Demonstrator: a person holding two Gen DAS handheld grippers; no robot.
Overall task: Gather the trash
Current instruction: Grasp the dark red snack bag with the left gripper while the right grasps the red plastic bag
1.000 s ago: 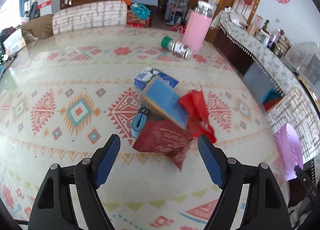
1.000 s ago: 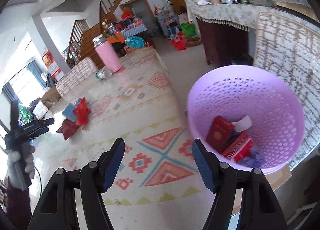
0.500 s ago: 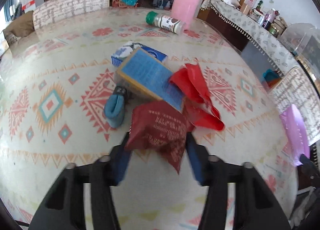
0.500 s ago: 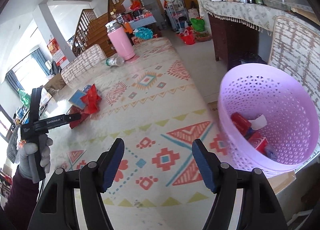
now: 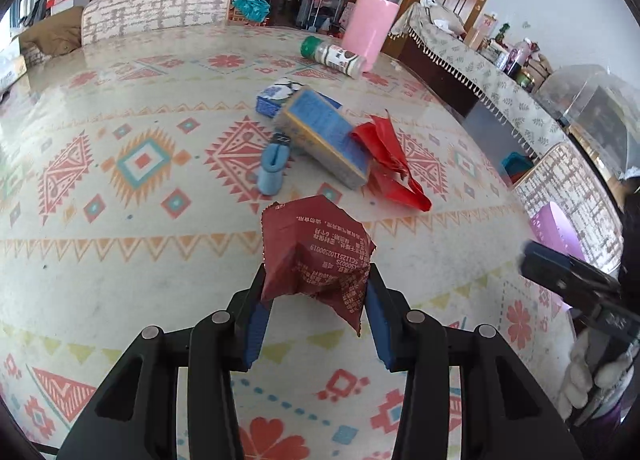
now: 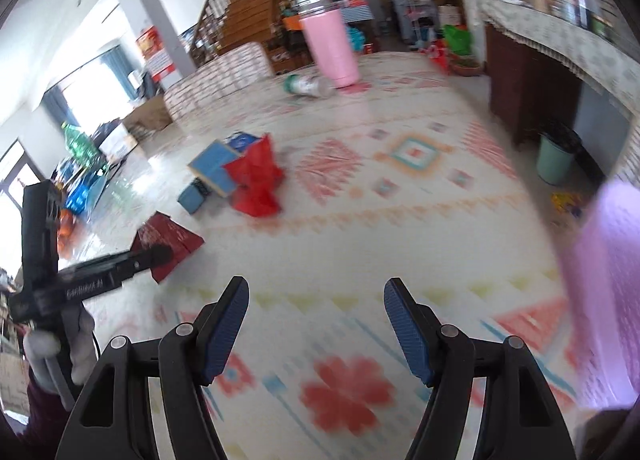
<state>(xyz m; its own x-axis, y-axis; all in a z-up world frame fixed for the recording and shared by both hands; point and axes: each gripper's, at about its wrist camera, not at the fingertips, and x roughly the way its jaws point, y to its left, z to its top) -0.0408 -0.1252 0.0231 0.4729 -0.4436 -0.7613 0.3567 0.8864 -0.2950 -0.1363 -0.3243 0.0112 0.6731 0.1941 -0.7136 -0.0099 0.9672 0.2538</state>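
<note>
My left gripper (image 5: 316,292) is shut on a dark red crumpled wrapper (image 5: 316,252) and holds it above the patterned table (image 5: 120,244). The wrapper also shows in the right wrist view (image 6: 168,238), with the left gripper's side on it. Beyond it lie a blue-topped box (image 5: 324,136), a red plastic bag (image 5: 390,164), a blue rolled item (image 5: 272,164) and a small blue packet (image 5: 276,94). My right gripper (image 6: 316,320) is open and empty above the table. The purple basket (image 6: 604,292) is at its right, blurred.
A pink tumbler (image 5: 372,26) stands at the far side with a green-capped bottle (image 5: 332,56) lying beside it. Patterned chair backs (image 5: 156,12) stand around the table. A sideboard with a cloth (image 5: 480,72) runs along the right. A green bin (image 6: 554,158) stands on the floor.
My left gripper closed on the red wrapper and lifted it back from the pile. My right gripper swung left, away from the purple basket, still open.
</note>
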